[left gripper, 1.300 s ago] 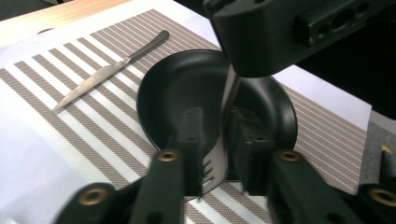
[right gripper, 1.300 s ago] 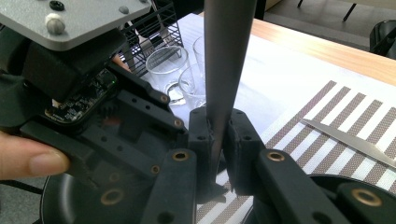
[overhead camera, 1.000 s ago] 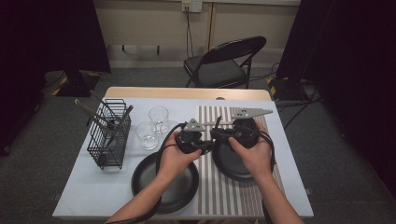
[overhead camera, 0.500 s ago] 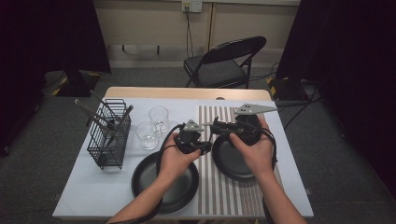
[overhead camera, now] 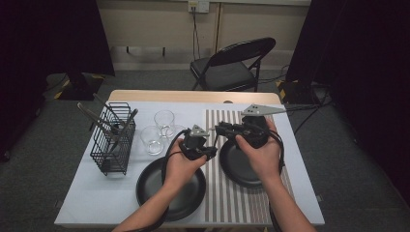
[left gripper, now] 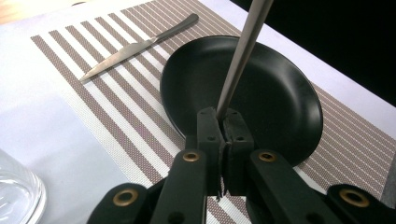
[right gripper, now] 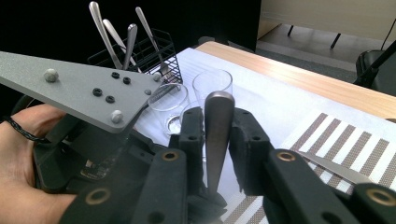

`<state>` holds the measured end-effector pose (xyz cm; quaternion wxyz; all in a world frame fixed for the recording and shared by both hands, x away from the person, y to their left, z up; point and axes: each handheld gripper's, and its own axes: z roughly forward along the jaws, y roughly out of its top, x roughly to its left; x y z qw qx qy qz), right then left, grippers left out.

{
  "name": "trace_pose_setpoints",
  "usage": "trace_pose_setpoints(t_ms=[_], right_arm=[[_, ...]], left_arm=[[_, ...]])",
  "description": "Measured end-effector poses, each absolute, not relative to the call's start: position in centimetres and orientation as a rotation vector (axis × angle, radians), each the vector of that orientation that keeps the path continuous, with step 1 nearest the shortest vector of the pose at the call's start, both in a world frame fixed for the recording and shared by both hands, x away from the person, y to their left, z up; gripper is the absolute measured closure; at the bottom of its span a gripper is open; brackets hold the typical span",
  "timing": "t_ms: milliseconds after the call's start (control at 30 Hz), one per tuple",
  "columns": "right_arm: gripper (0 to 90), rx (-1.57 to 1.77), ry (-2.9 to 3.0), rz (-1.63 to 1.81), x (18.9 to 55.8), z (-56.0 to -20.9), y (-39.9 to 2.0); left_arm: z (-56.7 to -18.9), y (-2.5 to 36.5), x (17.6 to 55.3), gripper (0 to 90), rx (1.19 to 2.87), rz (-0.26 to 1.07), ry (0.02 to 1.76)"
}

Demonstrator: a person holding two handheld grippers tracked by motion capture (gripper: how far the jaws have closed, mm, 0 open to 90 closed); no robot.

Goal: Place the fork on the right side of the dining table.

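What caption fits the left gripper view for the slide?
Left gripper shut on a steel utensil handle above a black plate on a striped placemat; table knife beyond.

A slim steel utensil handle [left gripper: 243, 51] rises steeply above the black plate [left gripper: 280, 98], its lower end clamped. Its rounded tip [right gripper: 218, 105] stands between the other pads; which utensil it is, probably cutlery, stays unclear.

Colours and patterns, tabletop set

Black plates [overhead camera: 170, 191]; placemat [left gripper: 116, 98] striped brown and white; white tabletop [overhead camera: 96, 193] with light wood far edge; black wire basket [overhead camera: 113, 140]; clear glasses [overhead camera: 164, 121]; silver knife [left gripper: 135, 46]; black jaws, grey plate [right gripper: 74, 91].
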<state>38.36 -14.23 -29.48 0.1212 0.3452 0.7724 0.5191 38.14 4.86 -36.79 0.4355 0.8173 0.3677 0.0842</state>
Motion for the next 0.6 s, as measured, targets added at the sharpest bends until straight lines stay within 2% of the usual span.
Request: trace_pose_setpoints(t_ms=[400,600], right_arm=[[78.6,0.998,2.259,1.517,38.19,-29.58,-14.34],[78.7,0.985,2.267,1.519,38.13,-29.71,-14.61]], left_arm=[[-36.84,4.99,37.93,86.9,2.042,0.215,0.898],[-36.64,5.03,37.61,76.4,2.043,0.188,0.866]])
